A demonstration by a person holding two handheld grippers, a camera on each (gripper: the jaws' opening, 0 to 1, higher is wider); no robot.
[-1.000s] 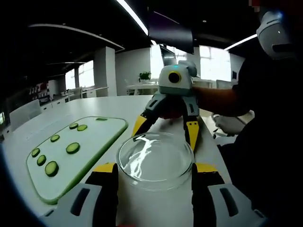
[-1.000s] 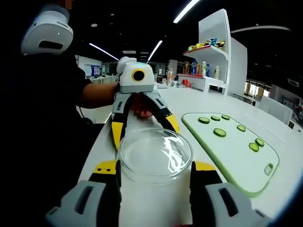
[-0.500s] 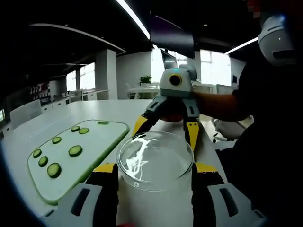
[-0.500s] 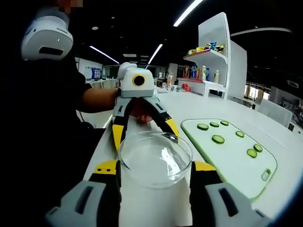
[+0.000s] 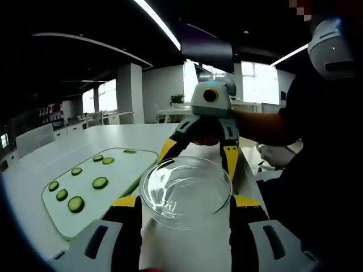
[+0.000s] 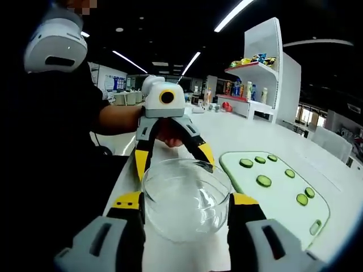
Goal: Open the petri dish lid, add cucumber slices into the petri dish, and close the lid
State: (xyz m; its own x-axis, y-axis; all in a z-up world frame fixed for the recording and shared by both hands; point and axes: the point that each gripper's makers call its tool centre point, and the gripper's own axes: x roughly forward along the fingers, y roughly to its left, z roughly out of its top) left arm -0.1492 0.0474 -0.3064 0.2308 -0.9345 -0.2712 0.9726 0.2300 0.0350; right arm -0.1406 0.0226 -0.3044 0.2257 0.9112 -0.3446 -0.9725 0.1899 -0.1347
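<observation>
Clear glass dish held up off the counter, slightly tilted. Seven cucumber slices flat on green board.

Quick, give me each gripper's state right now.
Left gripper: shut on the petri dish.
Right gripper: shut on the same petri dish, from the opposite side.

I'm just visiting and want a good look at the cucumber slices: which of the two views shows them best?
The right gripper view: the cucumber slices lie spread over the green board, lit and well apart. The left gripper view has them too, on the same board, but dimmer and nearer the picture's dark edge.
</observation>
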